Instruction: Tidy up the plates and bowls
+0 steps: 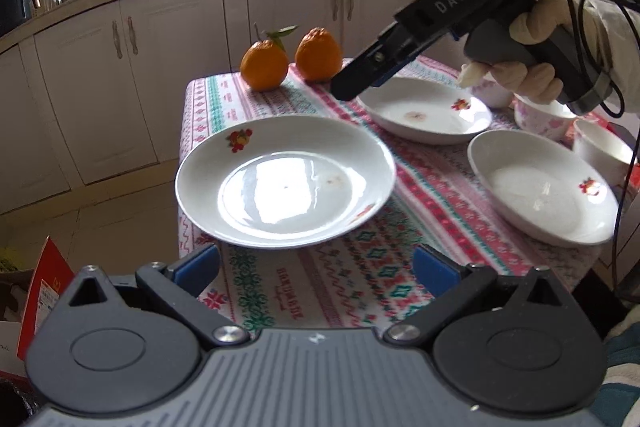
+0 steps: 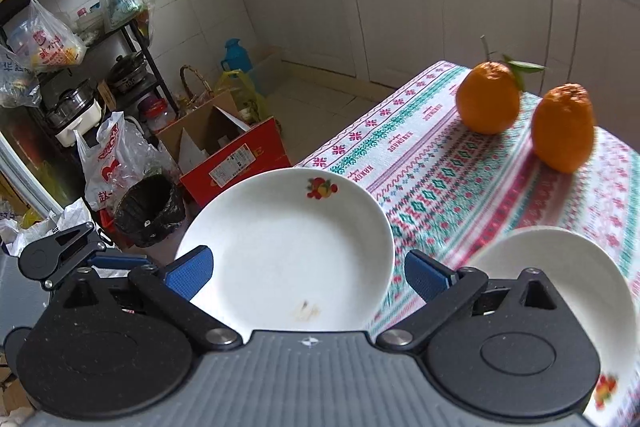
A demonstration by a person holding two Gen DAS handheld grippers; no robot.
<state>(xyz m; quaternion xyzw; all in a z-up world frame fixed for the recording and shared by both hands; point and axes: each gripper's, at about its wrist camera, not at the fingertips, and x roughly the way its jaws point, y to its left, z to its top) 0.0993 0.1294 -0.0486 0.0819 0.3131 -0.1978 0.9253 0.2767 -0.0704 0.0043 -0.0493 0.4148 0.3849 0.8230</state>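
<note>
Three white plates with fruit prints lie on the patterned tablecloth (image 1: 360, 267). The nearest plate (image 1: 286, 183) (image 2: 288, 247) overhangs the table's left edge. My left gripper (image 1: 316, 267) is open just short of its near rim, touching nothing. My right gripper (image 2: 310, 277) stands wide open above this plate, pads clear of it; in the left wrist view its black fingers (image 1: 360, 79) hang over the left rim of the far plate (image 1: 424, 111). A third plate (image 1: 540, 187) (image 2: 560, 267) lies to the right. A pink-patterned bowl (image 1: 540, 115) and a white bowl (image 1: 600, 147) sit behind it.
Two oranges (image 1: 264, 67) (image 1: 318, 55) stand at the table's far corner. A gloved hand (image 1: 532, 27) holds the right gripper. On the floor to the left are a red carton (image 2: 240, 163) and a black bin (image 2: 150, 207). Cabinets line the back wall.
</note>
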